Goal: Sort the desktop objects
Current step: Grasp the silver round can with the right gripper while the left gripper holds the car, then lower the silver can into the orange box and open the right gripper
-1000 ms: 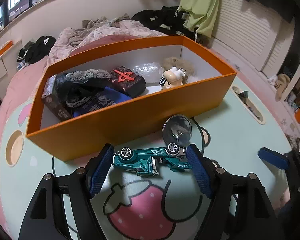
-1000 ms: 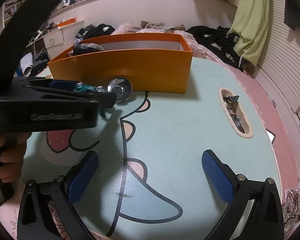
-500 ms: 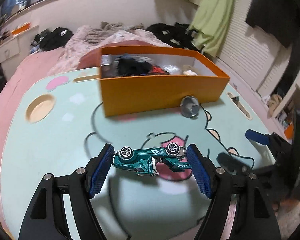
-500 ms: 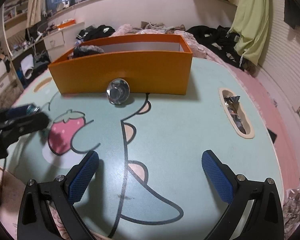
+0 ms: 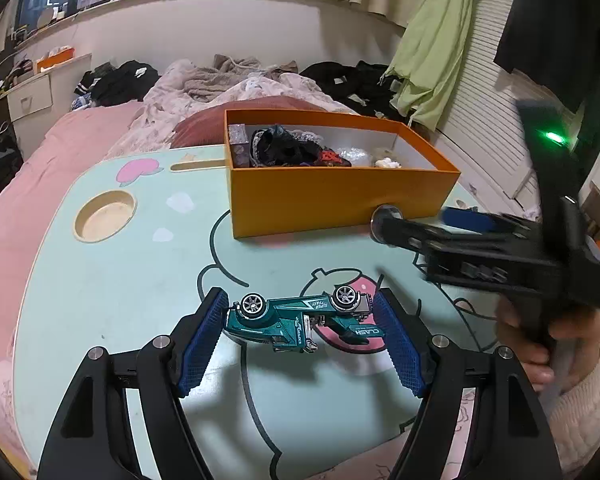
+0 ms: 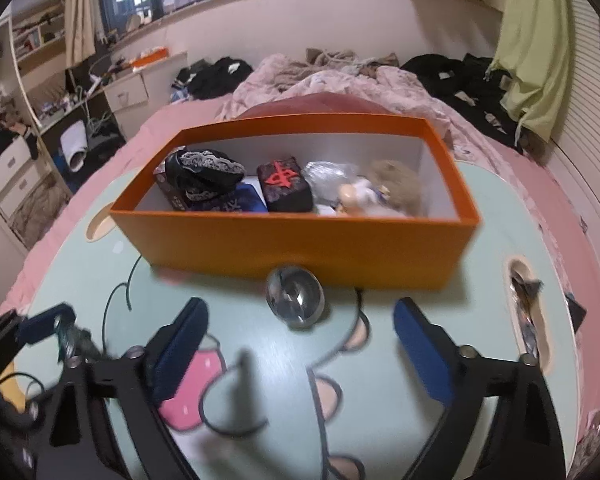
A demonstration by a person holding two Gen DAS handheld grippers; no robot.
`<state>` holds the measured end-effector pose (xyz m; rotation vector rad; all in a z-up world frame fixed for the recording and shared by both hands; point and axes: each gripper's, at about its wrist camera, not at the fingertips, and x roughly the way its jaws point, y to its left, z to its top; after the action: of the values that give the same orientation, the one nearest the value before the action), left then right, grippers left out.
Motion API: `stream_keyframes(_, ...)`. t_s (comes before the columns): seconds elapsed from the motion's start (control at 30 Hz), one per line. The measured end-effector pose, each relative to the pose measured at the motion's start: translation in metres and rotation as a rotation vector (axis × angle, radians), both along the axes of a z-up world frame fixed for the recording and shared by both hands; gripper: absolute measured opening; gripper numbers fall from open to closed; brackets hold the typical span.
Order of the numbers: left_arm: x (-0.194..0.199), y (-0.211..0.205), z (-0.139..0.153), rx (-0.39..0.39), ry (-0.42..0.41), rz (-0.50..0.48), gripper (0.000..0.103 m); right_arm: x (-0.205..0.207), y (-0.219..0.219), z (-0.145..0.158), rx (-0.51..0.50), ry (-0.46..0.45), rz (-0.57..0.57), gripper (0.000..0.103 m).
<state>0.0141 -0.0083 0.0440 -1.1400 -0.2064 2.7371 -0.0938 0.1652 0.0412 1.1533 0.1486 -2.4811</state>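
Observation:
My left gripper (image 5: 300, 328) is shut on a teal toy car (image 5: 300, 318), which lies on its side between the blue pads, held above the table. The orange box (image 5: 340, 196) stands further back with several items inside. In the right wrist view the box (image 6: 296, 244) is close ahead. A shiny metal ball (image 6: 295, 302) lies on the table against the box front. My right gripper (image 6: 300, 356) is open and empty, just before the ball. The ball (image 5: 386, 216) is partly hidden by the right gripper (image 5: 460, 232) in the left wrist view.
The pale green table (image 5: 120, 280) has a round cup recess (image 5: 105, 216) at left and a slot with clutter (image 6: 526, 320) at right. A bed with clothes (image 6: 340, 76) lies behind. The left gripper with the car shows at left (image 6: 56, 332).
My left gripper pulled back from the box with the car and rose. My right gripper moved forward to the ball and box.

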Motion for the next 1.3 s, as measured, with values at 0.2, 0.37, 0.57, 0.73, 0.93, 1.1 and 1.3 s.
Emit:
stream_keyframes(0.2,0.001,-0.001,0.002,0.003,0.006,-0.001,0.075,-0.011,-0.005,-0.016,0.017,-0.064,0.014,0.026)
stream_keyframes(0.37,-0.003,-0.001,0.007,0.011,0.015,-0.010,0.075,0.007,0.010,-0.003,-0.051,-0.022,0.044,0.026)
stream_keyframes(0.57,-0.027,0.007,0.043,0.004,0.089,-0.035,0.071,0.010,0.033,0.047,-0.167,0.071,0.061,0.026)
stream_keyframes(0.73,-0.081,0.011,0.067,0.049,0.095,-0.034,0.060,-0.032,0.028,0.068,-0.165,0.062,0.038,0.026)
stream_keyframes(0.93,-0.137,0.018,0.055,0.042,0.052,-0.024,0.061,-0.072,0.011,0.043,-0.106,-0.012,0.033,0.032)
stream_keyframes(1.1,-0.121,0.014,0.048,0.058,0.031,-0.038,0.062,-0.066,0.023,0.042,-0.102,0.049,0.008,0.062)
stream_keyframes(1.3,-0.057,0.016,0.022,-0.152,0.049,-0.129,0.085,-0.023,0.051,0.042,-0.187,0.071,0.033,0.073)
